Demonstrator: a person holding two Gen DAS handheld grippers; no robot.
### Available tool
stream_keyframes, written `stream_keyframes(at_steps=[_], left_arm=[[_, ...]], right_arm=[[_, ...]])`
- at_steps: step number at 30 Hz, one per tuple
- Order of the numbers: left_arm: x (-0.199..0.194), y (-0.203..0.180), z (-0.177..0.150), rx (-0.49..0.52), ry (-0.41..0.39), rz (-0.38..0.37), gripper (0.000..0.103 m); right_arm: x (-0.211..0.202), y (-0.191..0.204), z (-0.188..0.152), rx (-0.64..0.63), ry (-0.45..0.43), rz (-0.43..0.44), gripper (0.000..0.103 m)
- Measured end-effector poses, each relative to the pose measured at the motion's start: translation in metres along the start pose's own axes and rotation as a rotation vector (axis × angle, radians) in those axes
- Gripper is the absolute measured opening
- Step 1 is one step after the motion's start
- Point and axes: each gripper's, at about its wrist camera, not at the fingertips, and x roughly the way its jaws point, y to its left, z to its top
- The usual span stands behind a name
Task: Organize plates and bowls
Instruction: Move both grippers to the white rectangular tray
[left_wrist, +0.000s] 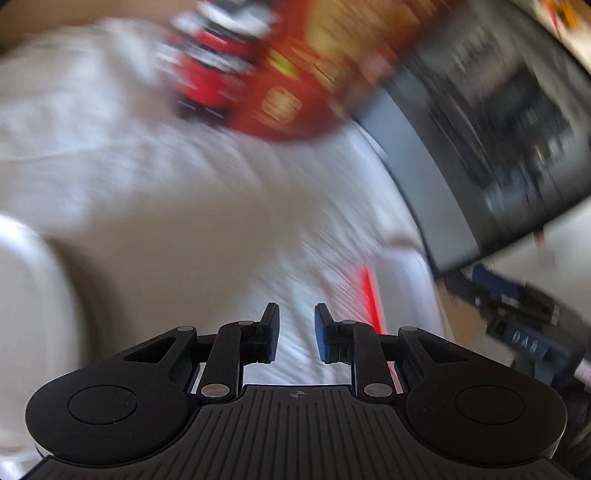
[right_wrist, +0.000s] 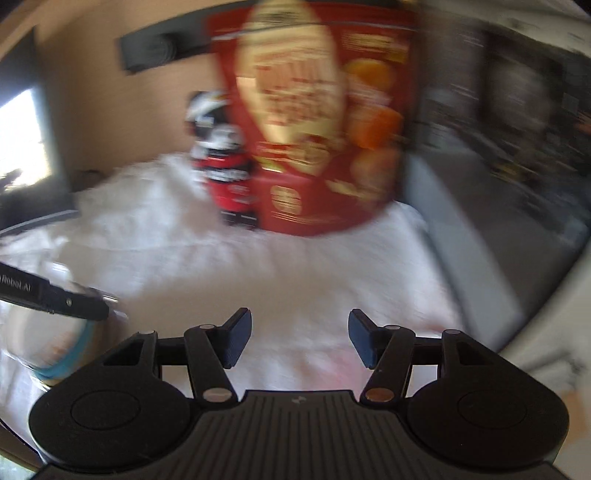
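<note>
Both views are motion-blurred. My left gripper (left_wrist: 296, 334) is open and empty above a white cloth (left_wrist: 184, 206). A white rounded dish rim (left_wrist: 26, 295) shows at the left edge of the left wrist view. My right gripper (right_wrist: 300, 341) is open wide and empty over the same cloth (right_wrist: 258, 277). In the right wrist view a pale bowl with a light-blue rim (right_wrist: 55, 350) sits at the lower left, and the left gripper's arm (right_wrist: 55, 299) reaches across above it. The right gripper's body (left_wrist: 524, 332) shows at the right of the left wrist view.
A tall red snack bag (right_wrist: 314, 140) stands at the back of the cloth, with a red-and-black can (right_wrist: 225, 173) to its left. A dark grey appliance (left_wrist: 498, 147) stands at the right. A red stripe (left_wrist: 371, 299) runs on the cloth by my left fingers.
</note>
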Motion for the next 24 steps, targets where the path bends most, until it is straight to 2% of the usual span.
stream_keyframes(at_steps=[2, 6, 10, 12, 14, 17, 21, 24], left_arm=[[0.028, -0.026, -0.003, 0.039, 0.059, -0.029, 0.022], [0.076, -0.064, -0.01, 0.074, 0.138, -0.043, 0.023], [0.116, -0.078, -0.014, 0.076, 0.142, 0.028, 0.023], [0.132, -0.082, -0.017, 0.052, 0.154, 0.031, 0.023], [0.14, -0.084, -0.019, 0.029, 0.164, 0.007, 0.023], [0.147, -0.092, -0.02, 0.034, 0.17, -0.005, 0.023], [0.16, -0.094, -0.019, 0.03, 0.17, 0.04, 0.023], [0.161, -0.091, -0.02, 0.023, 0.172, 0.069, 0.023]], right_arm=[[-0.003, -0.028, -0.013, 0.034, 0.009, -0.045, 0.07], [-0.002, -0.068, -0.037, 0.093, 0.047, -0.129, 0.07], [0.009, -0.086, -0.06, 0.075, 0.09, -0.186, 0.07], [0.014, -0.092, -0.069, 0.074, 0.097, -0.192, 0.07], [0.019, -0.097, -0.076, 0.098, 0.108, -0.17, 0.06], [0.029, -0.102, -0.082, 0.131, 0.12, -0.15, 0.054], [0.05, -0.106, -0.083, 0.142, 0.15, -0.124, 0.046], [0.063, -0.107, -0.085, 0.157, 0.196, -0.075, 0.032]])
